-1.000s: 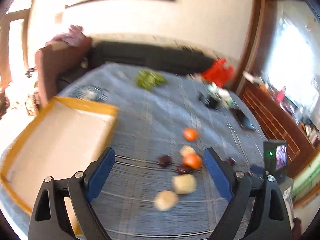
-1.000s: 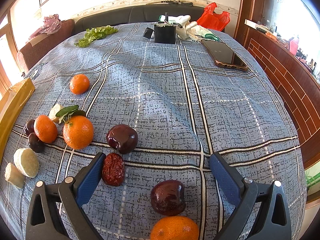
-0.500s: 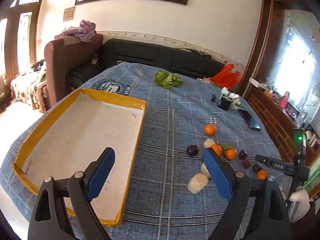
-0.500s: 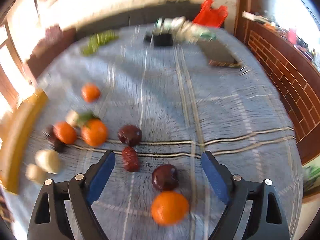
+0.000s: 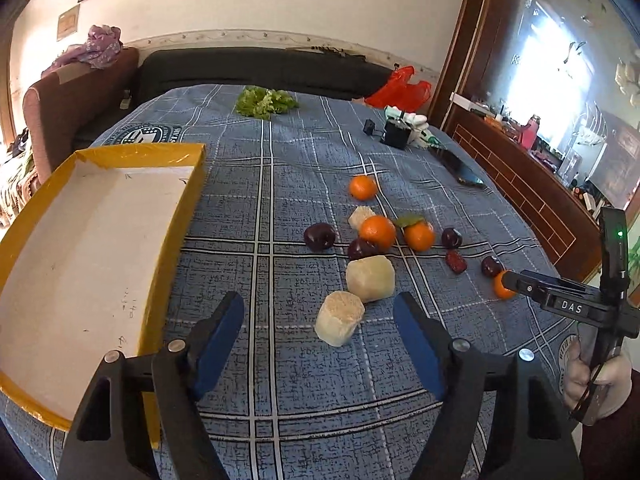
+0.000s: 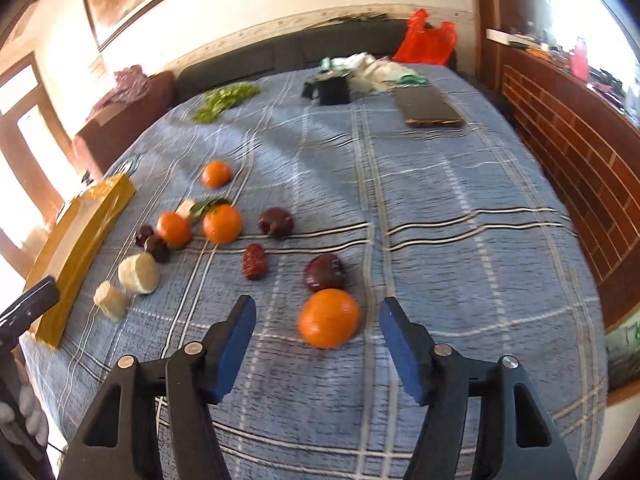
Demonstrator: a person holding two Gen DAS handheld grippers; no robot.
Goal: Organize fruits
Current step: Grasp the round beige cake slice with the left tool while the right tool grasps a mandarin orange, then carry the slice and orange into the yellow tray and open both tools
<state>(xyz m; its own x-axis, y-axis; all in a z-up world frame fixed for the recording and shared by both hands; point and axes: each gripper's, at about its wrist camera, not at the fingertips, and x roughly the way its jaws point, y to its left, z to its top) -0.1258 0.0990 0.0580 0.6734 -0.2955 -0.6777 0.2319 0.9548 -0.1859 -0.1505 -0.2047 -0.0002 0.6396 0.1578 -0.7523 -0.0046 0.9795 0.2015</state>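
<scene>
Two grippers are in front of me, both pointing down at the blue plaid cloth (image 5: 280, 184) covering the desk. My left gripper (image 5: 320, 316) has its jaws closing; a pale cylindrical fruit piece (image 5: 339, 323) lies on the cloth between the blue pads, and I see neither pad touching it. Just beyond it sits a larger pale chunk (image 5: 370, 278), the two touching. My right gripper (image 6: 318, 312) is also closing, with an orange (image 6: 329, 318) between its pads, gaps on both sides, resting on the cloth against a dark plum (image 6: 325, 272).

Further out, a red date (image 6: 254, 261) lies near the plum, and a cluster of two oranges (image 5: 378, 232), one with a green leaf (image 5: 409, 221), and dark plums (image 5: 319, 236) sits mid-desk. One lone orange (image 5: 363, 187) lies beyond. To my left, a yellow-rimmed tray (image 5: 188, 200) holds no fruit. At the far edge I see lettuce (image 5: 266, 101), a red bag (image 5: 400, 88) and a phone (image 6: 430, 106).
</scene>
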